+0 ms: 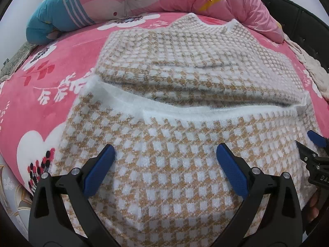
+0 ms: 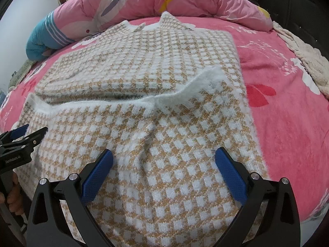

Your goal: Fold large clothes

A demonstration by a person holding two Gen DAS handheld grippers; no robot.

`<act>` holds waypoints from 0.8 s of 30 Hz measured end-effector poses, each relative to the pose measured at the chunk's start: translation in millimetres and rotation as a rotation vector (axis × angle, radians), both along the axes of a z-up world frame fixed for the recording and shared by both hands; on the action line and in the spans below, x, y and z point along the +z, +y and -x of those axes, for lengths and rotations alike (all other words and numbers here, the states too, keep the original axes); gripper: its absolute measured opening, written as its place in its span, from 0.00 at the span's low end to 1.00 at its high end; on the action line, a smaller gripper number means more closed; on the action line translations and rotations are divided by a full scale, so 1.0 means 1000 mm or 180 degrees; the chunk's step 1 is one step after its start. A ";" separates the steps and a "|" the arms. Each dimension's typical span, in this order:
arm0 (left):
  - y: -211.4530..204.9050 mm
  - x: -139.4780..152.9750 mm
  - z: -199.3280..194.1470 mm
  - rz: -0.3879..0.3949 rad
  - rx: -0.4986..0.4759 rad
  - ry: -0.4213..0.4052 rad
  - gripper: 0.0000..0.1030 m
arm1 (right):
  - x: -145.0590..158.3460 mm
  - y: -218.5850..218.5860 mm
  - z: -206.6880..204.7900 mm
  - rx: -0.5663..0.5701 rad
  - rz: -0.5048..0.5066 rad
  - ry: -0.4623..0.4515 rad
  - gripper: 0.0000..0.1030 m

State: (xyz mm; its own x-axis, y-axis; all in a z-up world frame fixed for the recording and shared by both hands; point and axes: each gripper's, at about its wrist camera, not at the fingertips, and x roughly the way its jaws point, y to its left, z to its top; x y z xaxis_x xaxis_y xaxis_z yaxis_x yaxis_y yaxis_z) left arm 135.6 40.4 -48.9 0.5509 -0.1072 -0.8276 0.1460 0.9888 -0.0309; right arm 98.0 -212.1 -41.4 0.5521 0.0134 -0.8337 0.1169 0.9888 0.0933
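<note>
A tan and white checked fuzzy sweater [image 1: 176,148] lies on the pink bed, its near part folded up so the white hem band [image 1: 185,111] runs across the middle. It also fills the right wrist view [image 2: 164,140], where the white hem [image 2: 197,84] stands raised at the right. My left gripper [image 1: 165,154] is open just above the near fold, holding nothing. My right gripper [image 2: 164,158] is open above the same fold, to the right of the left one. The right gripper's tips show in the left wrist view [image 1: 310,142]; the left gripper's tips show in the right wrist view [image 2: 28,132].
A pink flowered blanket [image 1: 37,107] covers the bed. A rolled pink and blue quilt [image 1: 127,2] lies along the far edge. A cream fleece [image 2: 304,57] and a black headboard [image 2: 294,6] are at the right. The bed's left edge drops to a patterned floor [image 1: 12,193].
</note>
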 end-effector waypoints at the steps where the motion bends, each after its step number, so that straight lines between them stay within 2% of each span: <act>1: -0.001 0.000 0.000 -0.0002 -0.0001 0.0002 0.94 | 0.000 0.001 0.001 0.0001 0.0003 -0.0010 0.94; 24: 0.001 0.001 0.001 -0.0015 0.0041 -0.0023 0.94 | 0.002 0.000 -0.003 0.0012 0.0030 0.0058 0.94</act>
State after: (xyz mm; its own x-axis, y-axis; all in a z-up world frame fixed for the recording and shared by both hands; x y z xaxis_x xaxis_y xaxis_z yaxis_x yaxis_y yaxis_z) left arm 134.1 41.0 -47.5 0.5582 -0.0961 -0.8241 0.1333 0.9908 -0.0252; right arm 100.6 -212.1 -39.6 0.5368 0.0076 -0.8437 0.1147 0.9900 0.0819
